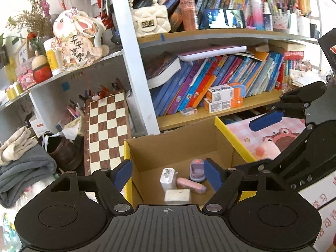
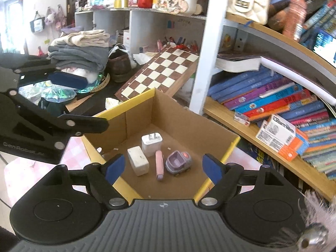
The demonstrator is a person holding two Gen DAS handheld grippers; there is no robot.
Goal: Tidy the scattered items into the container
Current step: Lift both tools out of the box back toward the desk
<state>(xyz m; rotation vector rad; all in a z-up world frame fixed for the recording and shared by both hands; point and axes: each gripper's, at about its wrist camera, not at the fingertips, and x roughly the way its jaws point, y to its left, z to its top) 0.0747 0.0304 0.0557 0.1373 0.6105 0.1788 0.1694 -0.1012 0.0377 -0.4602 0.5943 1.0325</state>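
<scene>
An open cardboard box point(image 1: 178, 147) with yellow rims stands in front of the bookshelf; it also shows in the right wrist view point(image 2: 189, 130). Inside lie a white charger plug point(image 1: 168, 178) point(image 2: 151, 145), a white eraser block point(image 1: 177, 195) point(image 2: 138, 160), a pink stick point(image 1: 191, 185) point(image 2: 159, 165) and a purple toy point(image 1: 197, 170) point(image 2: 178, 162). My left gripper point(image 1: 168, 175) is open and empty above the box's near edge. My right gripper point(image 2: 163, 168) is open and empty over the box.
A chessboard point(image 1: 106, 132) point(image 2: 161, 71) leans left of the box. Folded towels point(image 1: 23, 163) point(image 2: 77, 52) and a brown shoe point(image 1: 63, 151) lie beyond it. Bookshelves point(image 1: 210, 115) point(image 2: 262, 138) stand behind. A pink cartoon mat point(image 1: 262, 138) lies right of the box.
</scene>
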